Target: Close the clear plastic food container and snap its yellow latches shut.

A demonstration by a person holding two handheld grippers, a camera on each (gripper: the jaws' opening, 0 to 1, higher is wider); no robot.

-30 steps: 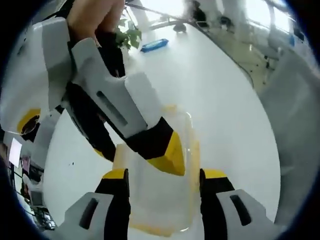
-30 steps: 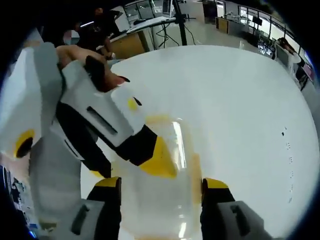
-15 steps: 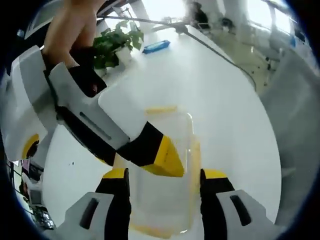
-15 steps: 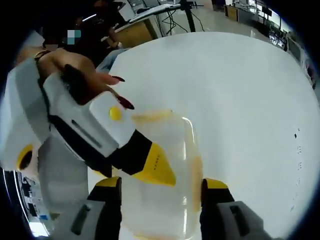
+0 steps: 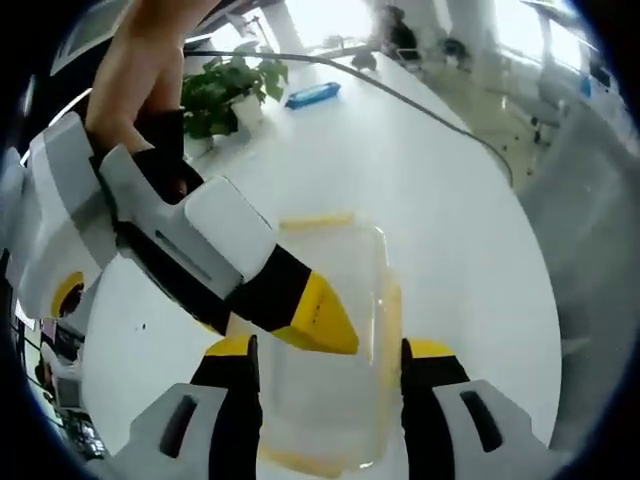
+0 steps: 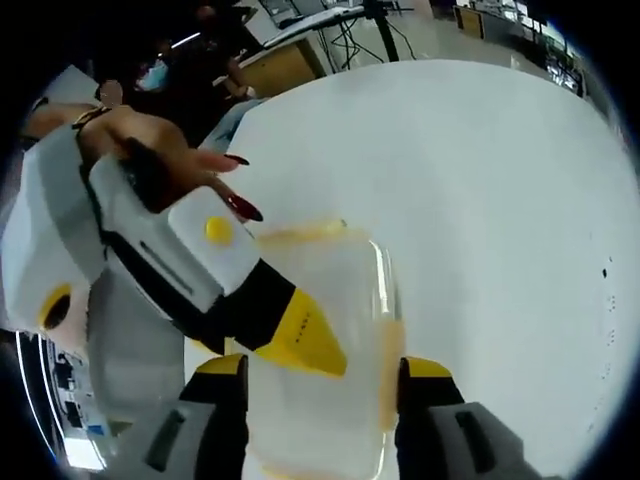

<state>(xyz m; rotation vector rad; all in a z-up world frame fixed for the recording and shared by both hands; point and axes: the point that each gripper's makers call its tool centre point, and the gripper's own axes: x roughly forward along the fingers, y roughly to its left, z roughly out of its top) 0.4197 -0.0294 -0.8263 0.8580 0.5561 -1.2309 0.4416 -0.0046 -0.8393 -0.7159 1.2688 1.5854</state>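
Observation:
The clear plastic container lies on the white table, lid on top. Yellow latches show at its far end and right side. My left gripper stands open, its jaws on either side of the near end. From the upper left the right gripper reaches in, and its yellow fingertip rests on the lid. In the right gripper view the same container lies between the jaws of my open right gripper. There the left gripper's yellow fingertip presses the lid.
The round white table stretches away on all sides of the container. A potted plant and a blue object sit near its far edge. A hand holds the left gripper. Desks stand beyond the table.
In both views the other gripper has drawn back toward the left, and its yellow tip has slid a little leftward across the lid. The container has stayed in place.

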